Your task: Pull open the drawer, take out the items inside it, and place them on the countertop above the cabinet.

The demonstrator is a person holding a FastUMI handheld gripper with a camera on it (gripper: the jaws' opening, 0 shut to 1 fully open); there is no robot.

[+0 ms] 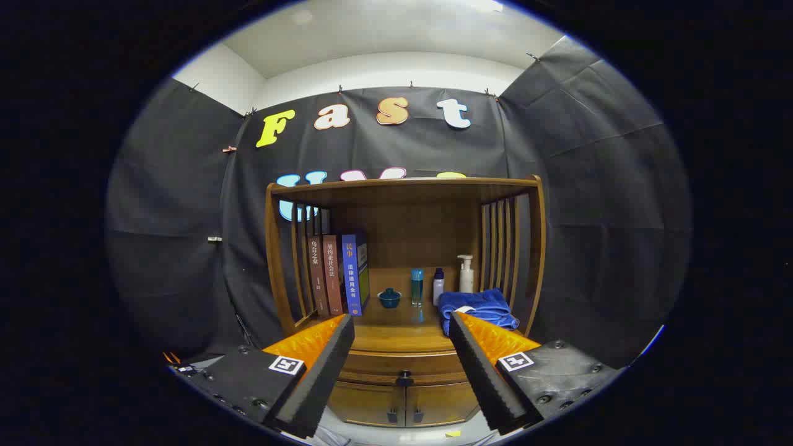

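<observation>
Gripper [401, 328] fingers spread wide apart, holding nothing, hanging in front of the wooden cabinet [406, 260]. Between and just below the fingertips sits the drawer [403, 365], closed, its dark knob [404, 375] centered between the fingers. Beyond, on the countertop [396, 319]: blue towel [477, 306], small teal lidded bowl [389, 298], three bottles [438, 282], upright books [337, 275] toward the left.

Black cloth [173, 204] drapes the booth's walls, pinned along the top beneath a white wall [396, 71] and white ceiling [384, 28] in the upper frame. A wooden cabinet [406, 248] with slatted sides stands at centre on a pale floor [403, 435].
</observation>
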